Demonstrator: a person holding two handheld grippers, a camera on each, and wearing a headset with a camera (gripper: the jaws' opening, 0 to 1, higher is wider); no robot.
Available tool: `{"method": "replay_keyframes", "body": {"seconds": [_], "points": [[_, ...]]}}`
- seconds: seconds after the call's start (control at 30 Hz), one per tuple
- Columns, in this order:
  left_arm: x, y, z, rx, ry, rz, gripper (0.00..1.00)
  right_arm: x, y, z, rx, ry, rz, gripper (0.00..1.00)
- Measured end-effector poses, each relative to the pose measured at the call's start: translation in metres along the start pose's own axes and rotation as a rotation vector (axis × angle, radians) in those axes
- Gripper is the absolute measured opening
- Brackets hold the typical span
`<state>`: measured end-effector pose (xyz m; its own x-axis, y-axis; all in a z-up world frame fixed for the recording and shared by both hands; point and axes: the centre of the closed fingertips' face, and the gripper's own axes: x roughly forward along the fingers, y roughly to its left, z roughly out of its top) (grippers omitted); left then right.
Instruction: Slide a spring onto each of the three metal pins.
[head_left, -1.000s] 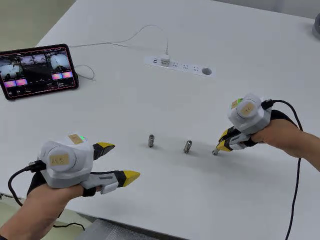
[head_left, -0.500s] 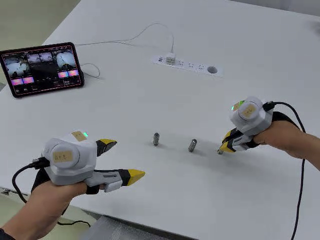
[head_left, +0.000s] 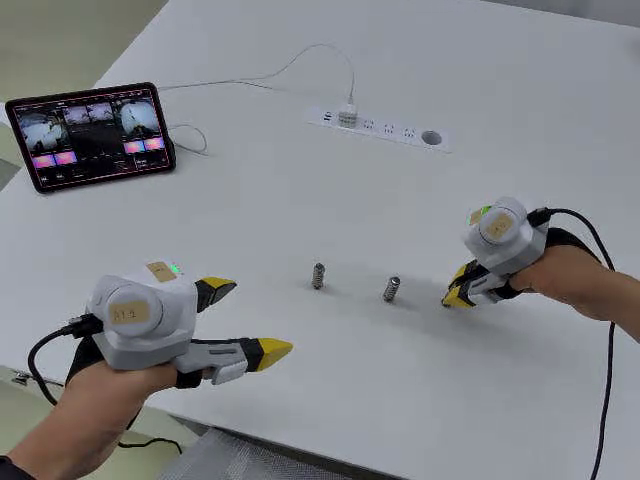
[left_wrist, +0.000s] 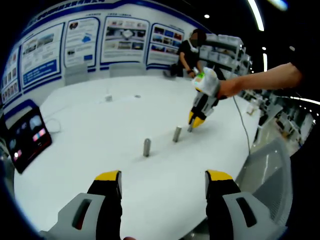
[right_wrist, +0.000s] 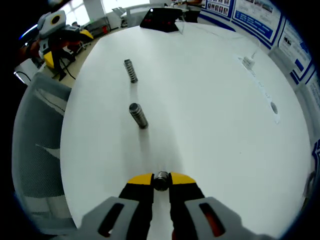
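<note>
**Right jaws pinching the third pin**

The right gripper (head_left: 455, 297) is holding a small metal pin (right_wrist: 161, 180) between its narrow jaws, at the right of the table (head_left: 300, 200). Two other pins, the middle pin (head_left: 391, 289) and the left pin (head_left: 318, 276), are standing at the centre between the grippers, each wearing a spring. The left gripper (head_left: 245, 318) is hovering at lower left, jaws wide apart. A tablet (head_left: 92, 135) and a power strip (head_left: 378, 128) are lying far behind.

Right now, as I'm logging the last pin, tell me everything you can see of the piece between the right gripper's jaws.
The piece is small, round, grey metal, seen end-on with a dark centre. The right gripper pinches it between its yellow tips, close to the white table. Its length and base are hidden; pin or spring, I cannot tell.
</note>
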<state>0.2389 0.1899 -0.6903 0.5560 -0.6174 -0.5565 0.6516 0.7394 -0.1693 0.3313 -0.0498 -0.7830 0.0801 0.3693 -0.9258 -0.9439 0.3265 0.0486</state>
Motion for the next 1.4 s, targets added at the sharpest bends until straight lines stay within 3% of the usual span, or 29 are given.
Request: {"method": "replay_keyframes", "body": {"seconds": [0.37,0.8,1.17,1.4], "points": [[-0.001,0.0,0.002,0.002,-0.001,0.001,0.69,0.006,0.0,-0.003,0.012,-0.001,0.006,0.14],[0.001,-0.002,0.01,0.01,-0.012,-0.01,0.69,-0.006,-0.003,-0.009,0.083,-0.033,-0.015,0.3],[0.002,-0.002,0.013,0.015,-0.015,-0.009,0.7,-0.018,-0.002,-0.018,0.226,-0.117,-0.053,0.4],[0.0,0.002,0.016,0.02,-0.022,0.0,0.7,-0.034,0.008,-0.012,0.313,-0.209,-0.083,0.47]]}}
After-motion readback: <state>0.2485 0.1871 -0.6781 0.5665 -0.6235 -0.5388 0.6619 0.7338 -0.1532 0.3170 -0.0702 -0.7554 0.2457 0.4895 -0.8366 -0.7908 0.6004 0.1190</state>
